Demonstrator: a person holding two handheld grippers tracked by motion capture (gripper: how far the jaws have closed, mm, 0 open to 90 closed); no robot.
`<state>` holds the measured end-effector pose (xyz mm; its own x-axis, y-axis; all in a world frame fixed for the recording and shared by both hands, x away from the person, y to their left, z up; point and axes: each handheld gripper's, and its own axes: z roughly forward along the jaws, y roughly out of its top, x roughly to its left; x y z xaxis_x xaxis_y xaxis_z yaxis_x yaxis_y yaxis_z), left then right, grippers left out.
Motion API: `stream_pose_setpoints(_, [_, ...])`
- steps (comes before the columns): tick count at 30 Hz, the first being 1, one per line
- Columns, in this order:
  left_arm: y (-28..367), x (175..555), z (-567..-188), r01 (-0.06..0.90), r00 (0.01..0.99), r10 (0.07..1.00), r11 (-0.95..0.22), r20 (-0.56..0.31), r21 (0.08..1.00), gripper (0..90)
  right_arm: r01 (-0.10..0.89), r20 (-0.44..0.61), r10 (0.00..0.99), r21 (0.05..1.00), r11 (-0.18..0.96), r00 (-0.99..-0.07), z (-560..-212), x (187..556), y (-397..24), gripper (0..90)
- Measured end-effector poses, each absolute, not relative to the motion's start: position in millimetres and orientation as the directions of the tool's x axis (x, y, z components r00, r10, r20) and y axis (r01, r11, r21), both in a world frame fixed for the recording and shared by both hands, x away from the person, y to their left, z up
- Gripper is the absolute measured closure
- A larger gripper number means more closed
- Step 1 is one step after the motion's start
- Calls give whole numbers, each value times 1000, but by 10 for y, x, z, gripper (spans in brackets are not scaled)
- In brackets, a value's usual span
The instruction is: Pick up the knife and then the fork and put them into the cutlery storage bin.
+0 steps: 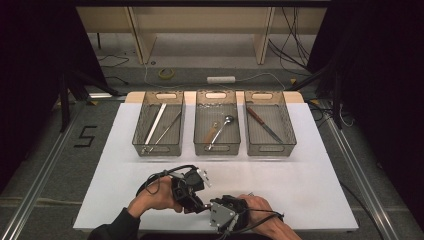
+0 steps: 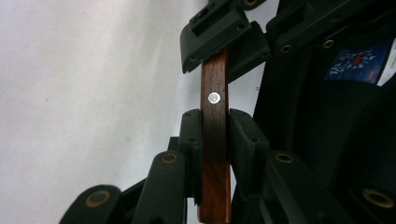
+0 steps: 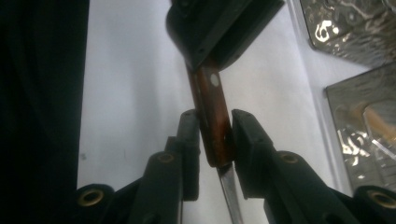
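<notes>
A knife with a dark wooden handle (image 2: 215, 84) and a silver rivet is held between both grippers above the white table. In the left gripper view, my left gripper (image 2: 215, 122) is shut on the handle, and the right gripper's jaws clamp the same handle farther up. In the right gripper view, my right gripper (image 3: 215, 120) presses on the handle (image 3: 210, 93) just above the steel blade (image 3: 229, 186), and the left gripper (image 3: 210, 51) grips the handle's far end. From above, the left gripper (image 1: 199, 202) and right gripper (image 1: 209, 205) meet tip to tip near the table's front edge.
Three mesh baskets stand in a row at the back of the white table (image 1: 310, 175). The left basket (image 1: 137, 142) holds a white stick and a metal utensil. A spoon lies in the middle basket (image 1: 217, 148), and another knife in the right basket (image 1: 290, 140).
</notes>
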<state>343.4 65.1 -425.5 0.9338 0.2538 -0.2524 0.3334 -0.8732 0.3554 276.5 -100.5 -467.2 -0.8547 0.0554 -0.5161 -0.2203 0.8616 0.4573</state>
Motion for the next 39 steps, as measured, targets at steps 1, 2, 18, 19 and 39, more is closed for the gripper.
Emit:
stream_pose_setpoints(1, [659, 3440, -4248, 329, 935, 248, -872, -252, 362, 750, -229, -527, 50, 450, 863, -848, -4681, 2750, -1001, 769])
stream_pose_setpoints(2, [663, 3440, -4240, 328, 936, 247, -870, -251, 367, 748, -248, -536, 28, 434, 866, -844, -4687, 2742, -1001, 779])
stream_pose_setpoints(18, [956, 3513, -4120, 415, 899, 412, -683, -152, 601, 278, -236, -603, 50, 386, 892, -796, -4577, 2850, -1211, 788])
stream_pose_setpoints(19, [993, 3513, -4111, 420, 892, 427, -657, -149, 626, 268, -208, -588, 93, 424, 881, -804, -4586, 2849, -1216, 788])
stream_pose_setpoints(39, [1537, 3402, -4235, 393, 805, 585, -397, -101, 829, 217, 9, -470, 360, 598, 801, -806, -4379, 3188, -1620, 787])
